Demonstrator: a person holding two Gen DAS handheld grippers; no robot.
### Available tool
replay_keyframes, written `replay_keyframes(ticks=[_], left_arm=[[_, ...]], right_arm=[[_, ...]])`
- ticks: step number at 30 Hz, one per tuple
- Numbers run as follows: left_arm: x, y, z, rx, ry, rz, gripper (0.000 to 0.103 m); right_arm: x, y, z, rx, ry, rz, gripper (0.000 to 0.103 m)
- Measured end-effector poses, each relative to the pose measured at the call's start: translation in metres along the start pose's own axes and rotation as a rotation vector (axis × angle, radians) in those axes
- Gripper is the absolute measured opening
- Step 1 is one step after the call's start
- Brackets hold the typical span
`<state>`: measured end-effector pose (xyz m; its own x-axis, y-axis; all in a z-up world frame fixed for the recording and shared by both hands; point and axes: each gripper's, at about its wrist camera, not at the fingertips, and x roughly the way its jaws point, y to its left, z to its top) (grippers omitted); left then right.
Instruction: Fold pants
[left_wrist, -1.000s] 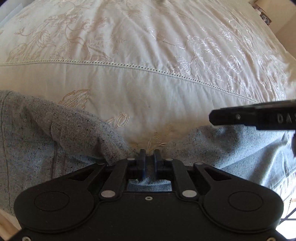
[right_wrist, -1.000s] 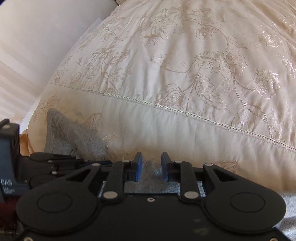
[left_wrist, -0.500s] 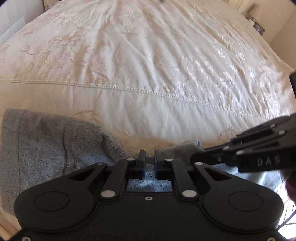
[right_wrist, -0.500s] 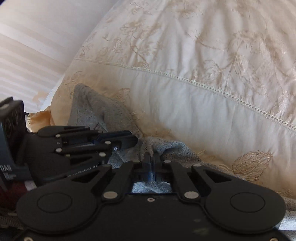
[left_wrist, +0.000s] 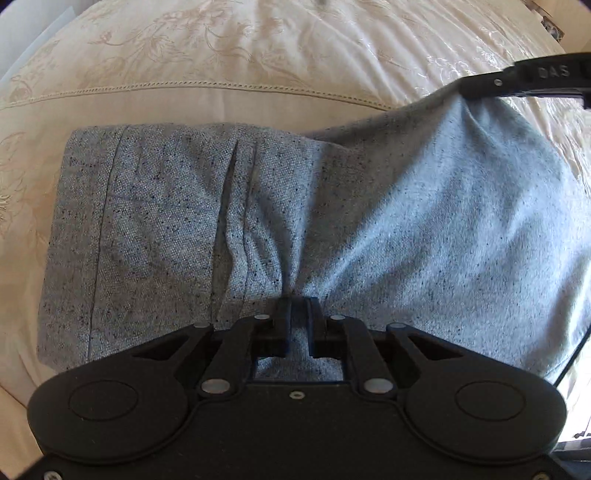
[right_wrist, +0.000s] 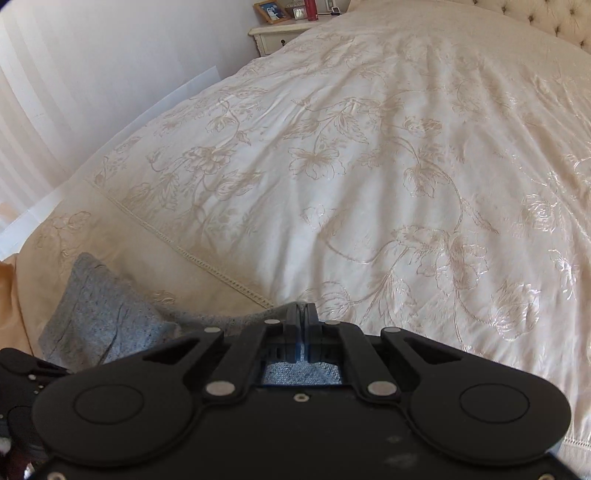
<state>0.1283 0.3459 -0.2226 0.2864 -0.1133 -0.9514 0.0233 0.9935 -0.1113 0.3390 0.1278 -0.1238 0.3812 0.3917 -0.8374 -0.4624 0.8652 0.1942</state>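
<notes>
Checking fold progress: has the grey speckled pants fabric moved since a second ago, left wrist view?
Yes. The grey speckled pants fabric has come up toward the stitched hem line of the cream embroidered bedspread, covering bedspread that showed bare before.

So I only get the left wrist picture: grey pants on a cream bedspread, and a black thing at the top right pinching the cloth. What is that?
Observer: That is the right gripper. Its own camera shows its jaws shut on an edge of the grey pants.
Operator: And where does the bed end?
Observer: The embroidered bedspread runs up to a tufted headboard.
Operator: Anything beside the bed?
Observer: A cream nightstand by the wall, with a framed photo and a red cylinder on top.
</notes>
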Motion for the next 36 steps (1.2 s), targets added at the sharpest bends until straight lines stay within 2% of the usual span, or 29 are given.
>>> replay_keyframes(ticks=[5,10,13,15,18,20,21,22,24,26,29,30,32,34,36], left_arm=[[-0.002,0.001,-0.002,-0.057,0.001,-0.002,0.016],[-0.017,-0.003,0.001,0.029,0.038,-0.004,0.016],[-0.041,0.000,0.023,0.029,-0.076,-0.017,0.016],[-0.046,0.009,0.045,-0.009,-0.128,-0.011,0.017],[-0.038,0.037,0.067,-0.122,-0.164,0.039,0.018],[-0.023,0.060,0.065,-0.192,-0.124,0.129,0.019],[-0.012,0.072,0.060,-0.226,-0.076,0.182,0.018],[-0.006,0.088,0.050,-0.268,-0.027,0.199,0.017],[-0.005,0.109,0.030,-0.354,-0.051,0.114,0.018],[-0.009,0.107,0.024,-0.333,-0.040,0.118,0.016],[-0.017,0.089,0.020,-0.235,-0.046,0.181,0.015],[-0.024,0.083,0.018,-0.228,-0.055,0.191,0.014],[-0.038,0.074,0.014,-0.234,-0.105,0.156,0.014],[-0.049,0.067,0.008,-0.223,-0.137,0.093,0.015],[-0.053,0.058,-0.003,-0.169,-0.120,0.071,0.015]], right_arm=[[0.050,-0.014,-0.002,0.025,0.088,-0.039,0.002],[0.072,-0.013,0.000,0.041,0.105,-0.062,0.002],[0.068,-0.014,-0.002,0.051,0.097,-0.054,0.002],[0.072,-0.015,-0.003,0.069,0.093,-0.053,0.002],[0.071,-0.014,-0.002,0.083,0.086,-0.063,0.002],[0.067,-0.012,-0.002,0.078,0.080,-0.075,0.002],[0.066,-0.011,-0.003,0.072,0.078,-0.083,0.002],[0.067,-0.011,-0.002,0.068,0.079,-0.089,0.002],[0.072,-0.011,0.000,0.071,0.092,-0.094,0.002],[0.078,-0.013,0.002,0.082,0.097,-0.095,0.002],[0.078,-0.018,0.004,0.119,0.097,-0.097,0.003],[0.070,-0.019,0.005,0.125,0.079,-0.115,0.007],[0.050,-0.018,0.003,0.123,0.030,-0.125,0.015],[0.028,-0.017,-0.004,0.141,0.002,-0.084,0.015],[0.010,-0.012,-0.019,0.161,-0.001,-0.036,0.016]])
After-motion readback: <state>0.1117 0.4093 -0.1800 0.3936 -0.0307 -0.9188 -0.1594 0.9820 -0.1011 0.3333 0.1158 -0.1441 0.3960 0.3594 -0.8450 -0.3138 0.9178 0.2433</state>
